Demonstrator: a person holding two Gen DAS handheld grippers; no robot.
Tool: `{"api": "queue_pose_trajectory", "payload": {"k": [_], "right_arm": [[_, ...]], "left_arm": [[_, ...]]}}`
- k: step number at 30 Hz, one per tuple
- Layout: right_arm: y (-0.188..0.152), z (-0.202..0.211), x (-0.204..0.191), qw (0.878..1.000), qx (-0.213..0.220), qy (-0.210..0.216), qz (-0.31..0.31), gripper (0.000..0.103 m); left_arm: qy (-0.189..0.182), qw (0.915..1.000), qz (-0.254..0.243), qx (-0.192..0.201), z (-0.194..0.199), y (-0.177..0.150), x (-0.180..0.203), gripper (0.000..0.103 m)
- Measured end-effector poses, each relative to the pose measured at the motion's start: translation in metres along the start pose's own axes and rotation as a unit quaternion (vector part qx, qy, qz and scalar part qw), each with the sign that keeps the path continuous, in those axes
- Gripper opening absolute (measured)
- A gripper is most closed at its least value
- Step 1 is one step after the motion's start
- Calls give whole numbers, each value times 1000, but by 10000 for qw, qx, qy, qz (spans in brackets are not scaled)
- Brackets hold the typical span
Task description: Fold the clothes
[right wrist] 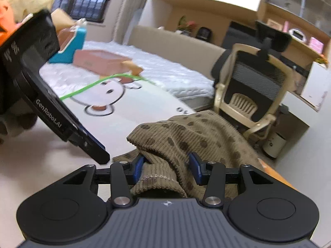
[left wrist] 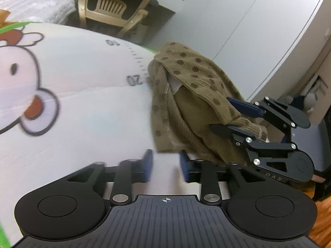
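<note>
Right wrist | chair [right wrist: 252,95] beyond garment [right wrist: 186,136] | left tool [right wrist: 99,155] beside

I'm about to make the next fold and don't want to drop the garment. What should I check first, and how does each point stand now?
1. Right hand-held gripper has cloth between its fingers: ok, the brown polka-dotted ribbed knit garment is bunched there, though the jaws look wide.
2. Firm pinch on the right: cannot tell.
3. Left hand-held gripper holding cloth: not ok, open over the white cartoon-printed mat, garment edge just ahead.
4. Garment flat: not ok, it is crumpled and draped.
5. Bare mat for laying it out: ok.
6. Grippers apart: ok, close but not touching.
</note>
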State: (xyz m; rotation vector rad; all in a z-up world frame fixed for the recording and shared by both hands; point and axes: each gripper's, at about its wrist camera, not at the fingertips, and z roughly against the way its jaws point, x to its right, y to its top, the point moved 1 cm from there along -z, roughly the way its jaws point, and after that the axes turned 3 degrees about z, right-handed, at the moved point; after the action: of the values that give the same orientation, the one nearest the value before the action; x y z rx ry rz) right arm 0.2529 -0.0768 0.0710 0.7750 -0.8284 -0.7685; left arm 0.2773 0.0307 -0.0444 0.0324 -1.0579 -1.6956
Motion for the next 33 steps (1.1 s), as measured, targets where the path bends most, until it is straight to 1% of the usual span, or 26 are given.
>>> {"api": "queue_pose_trajectory", "payload": {"k": [1, 3, 5, 7, 8, 9, 10, 12, 13, 14, 16, 17, 19, 20, 21, 22, 23, 24, 25, 27, 29, 31, 32, 33], "right_arm": [[-1, 1, 3, 10000, 19, -17, -48, 45], [-3, 2, 6, 9999, 36, -4, -127, 45], [-4, 3, 8, 9998, 51, 22, -188, 45], [-6, 4, 11, 9997, 76, 54, -243, 45], [-6, 5, 13, 9995, 93, 70, -278, 45], [-6, 6, 15, 9994, 111, 86, -314, 45], [-7, 7, 17, 9993, 128, 103, -349, 45], [-8, 8, 22, 9988, 150, 131, -441, 47], [-9, 8, 25, 9985, 152, 142, -502, 49], [-9, 7, 27, 9982, 147, 141, -558, 50], [-11, 5, 31, 9976, 136, 155, -654, 51], [-12, 5, 32, 9974, 125, 163, -687, 51], [-13, 4, 33, 9970, 111, 195, -740, 52], [-13, 3, 33, 9968, 106, 207, -761, 52], [-12, 3, 33, 9968, 106, 209, -762, 52], [-12, 3, 33, 9968, 107, 213, -761, 52], [-13, 3, 33, 9968, 109, 218, -767, 52], [-13, 4, 33, 9967, 108, 220, -777, 52], [-12, 4, 33, 9966, 108, 218, -784, 52], [-12, 4, 32, 9965, 107, 214, -798, 52], [-11, 3, 30, 9964, 104, 221, -808, 52], [-9, 0, 25, 9966, 67, 273, -778, 51], [-7, -2, 21, 9968, 29, 312, -736, 46], [-5, -4, 16, 9972, -18, 335, -674, 45]], "left_arm": [[-27, 10000, -90, 21, -5, 3, 0, 53], [-80, 9996, -271, 64, -14, 10, 1, 61], [-134, 9988, -451, 106, -24, 16, 1, 65], [-187, 9977, -632, 149, -34, 22, 1, 73], [-214, 9970, -722, 170, -38, 26, 2, 74], [-339, 9968, -710, 166, -42, 29, -1, 77], [-586, 9965, -586, 120, -42, 33, -9, 80], [-958, 9946, -390, 36, -44, 38, -21, 83], [-1100, 9935, -296, 11, -44, 39, -26, 84], [-1159, 9929, -258, 5, -45, 40, -28, 84], [-1153, 9929, -300, 5, -47, 38, -26, 81], [-1149, 9929, -321, 4, -48, 38, -25, 78], [-1143, 9926, -415, -56, -46, 33, -19, 55], [-1135, 9923, -480, -85, -45, 29, -14, 52], [-1123, 9921, -553, -97, -44, 26, -9, 43], [-1110, 9918, -626, -109, -42, 22, -4, 37], [-1110, 9914, -678, -108, -41, 19, 0, 34], [-1122, 9913, -686, -98, -39, 16, 2, 30], [-1098, 9917, -666, -95, -38, 13, 4, 22], [-958, 9935, -606, -82, -35, 7, 7, 12], [-806, 9956, -464, -80, -32, 3, 7, 10], [-731, 9967, -347, -72, -28, 1, 4, 7], [-712, 9970, -301, -67, -26, 1, 2, 7], [-692, 9973, -255, -61, -24, 1, -1, 7]]}}
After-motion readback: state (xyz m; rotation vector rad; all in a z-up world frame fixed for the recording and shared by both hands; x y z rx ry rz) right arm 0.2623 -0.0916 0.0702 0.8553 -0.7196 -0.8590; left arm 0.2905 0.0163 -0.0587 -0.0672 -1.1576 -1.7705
